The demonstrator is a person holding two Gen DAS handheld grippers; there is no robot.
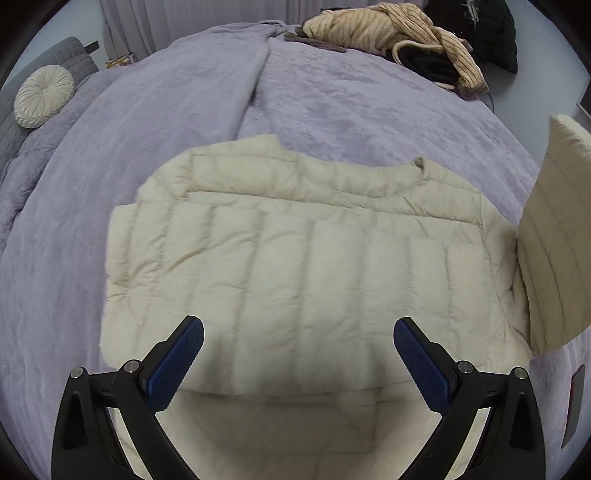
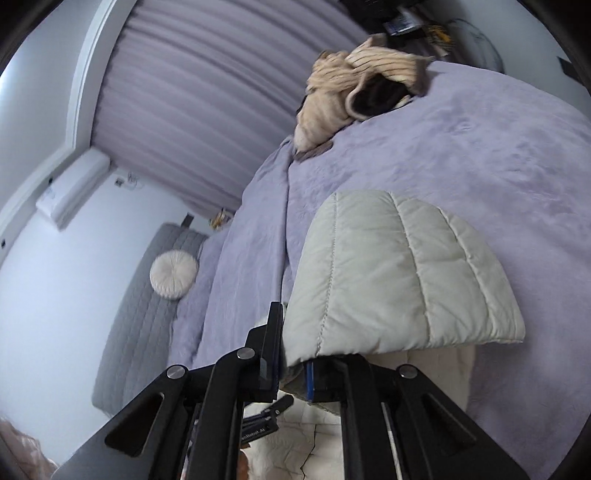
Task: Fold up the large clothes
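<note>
Right hand-held gripper (image 2: 293, 354) pads hidden by jacket (image 2: 399, 280)

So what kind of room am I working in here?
Most likely a bedroom. The cream quilted jacket lies on a bed with a lavender blanket, there is a grey padded headboard with a round cushion against it, and pleated curtains behind.

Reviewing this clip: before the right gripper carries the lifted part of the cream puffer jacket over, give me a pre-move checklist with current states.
1. Right gripper shut on the jacket flap: ok.
2. Left gripper open, holding nothing: ok.
3. Cream puffer jacket body lying flat on the purple bedspread: ok.
4. Striped clothes pile apart from the jacket: ok.
5. How much fabric sits between the right pads: cannot tell.
</note>
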